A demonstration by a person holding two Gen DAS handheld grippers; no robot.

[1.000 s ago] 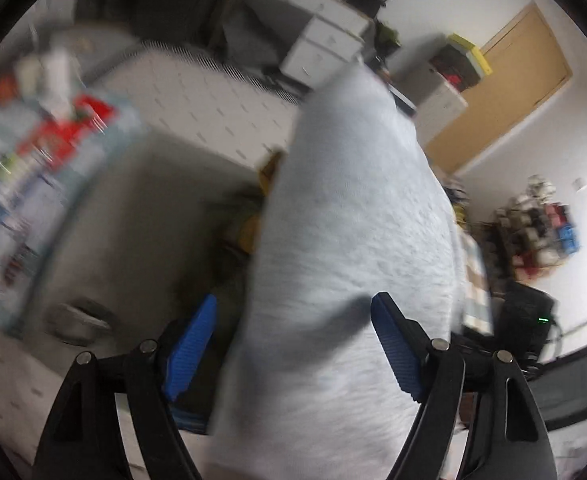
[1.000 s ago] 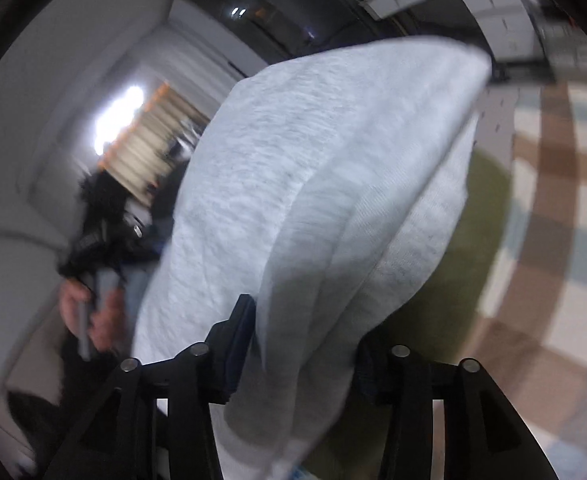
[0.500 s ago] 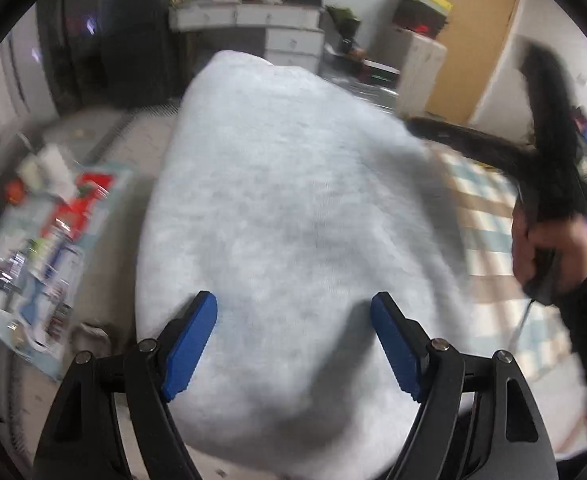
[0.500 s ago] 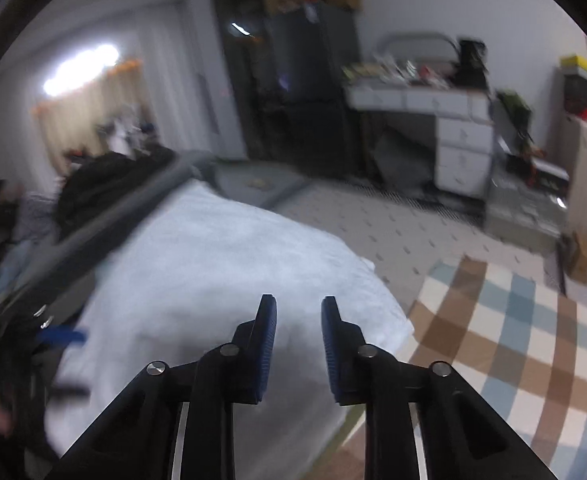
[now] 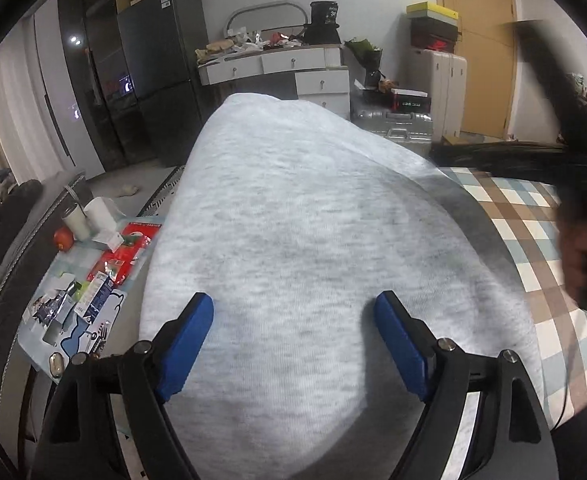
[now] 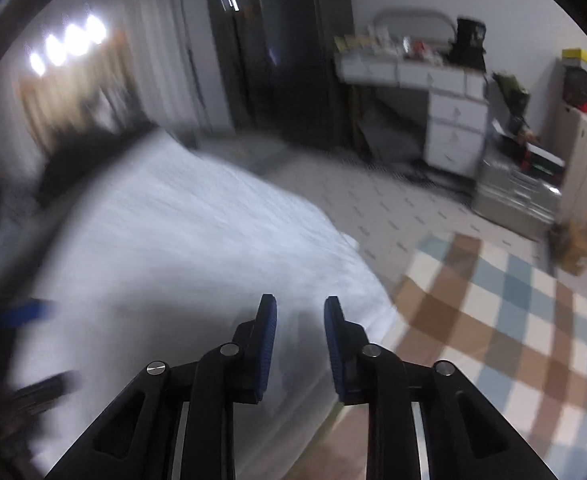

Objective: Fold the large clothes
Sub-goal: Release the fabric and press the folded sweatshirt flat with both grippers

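A large light grey garment lies spread flat and fills the middle of the left wrist view. My left gripper hovers over its near end, jaws wide open and empty. In the right wrist view the same garment shows blurred at the left and centre. My right gripper is above its near right edge, blue pads a small gap apart, holding nothing. The right hand and its gripper show blurred at the right of the left wrist view.
A low table with a cup, an apple and packets stands left of the garment. A checked rug covers the floor at the right. A white drawer desk, a dark fridge and a silver suitcase stand at the back.
One second ago both grippers held the garment lifted. It now lies flat. The left jaws are open over it; the right gripper let go and has drawn back and opened slightly.
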